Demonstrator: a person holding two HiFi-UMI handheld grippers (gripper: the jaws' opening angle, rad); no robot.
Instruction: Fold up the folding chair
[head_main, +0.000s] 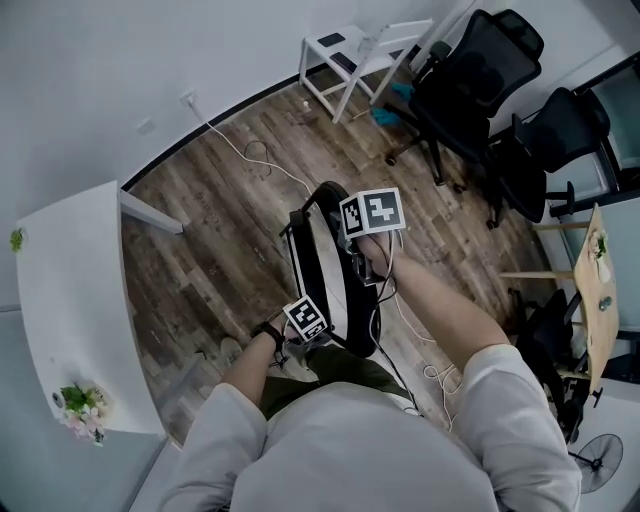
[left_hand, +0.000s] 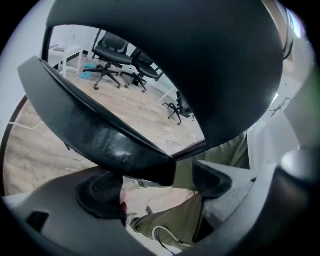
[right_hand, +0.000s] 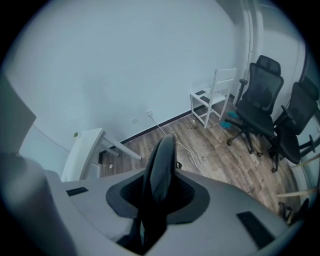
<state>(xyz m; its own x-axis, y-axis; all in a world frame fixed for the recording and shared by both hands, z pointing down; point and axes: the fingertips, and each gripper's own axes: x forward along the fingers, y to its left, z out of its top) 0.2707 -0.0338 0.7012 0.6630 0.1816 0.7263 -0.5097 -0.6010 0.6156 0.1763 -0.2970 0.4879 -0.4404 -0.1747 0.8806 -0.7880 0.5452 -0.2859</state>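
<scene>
The folding chair (head_main: 327, 262) stands edge-on just in front of the person's legs over the wooden floor (head_main: 210, 250), its round black panels drawn close, so the fold looks well along but not finished: in the left gripper view a wedge of room still shows between the seat (left_hand: 215, 65) and the other panel (left_hand: 95, 132). The right gripper (right_hand: 157, 192) has its fingers (right_hand: 187, 192) clamped on a thin black edge of the chair near the top, carrying it. The left gripper (left_hand: 155, 182) sits lower on the near side; its fingers (left_hand: 100, 187) stand apart, the panel's rim lying over one of them but not pinched. Next, I judge, the left fingers must close on that rim or push against it, pressing the panels flat together while the right hand keeps the frame steady
</scene>
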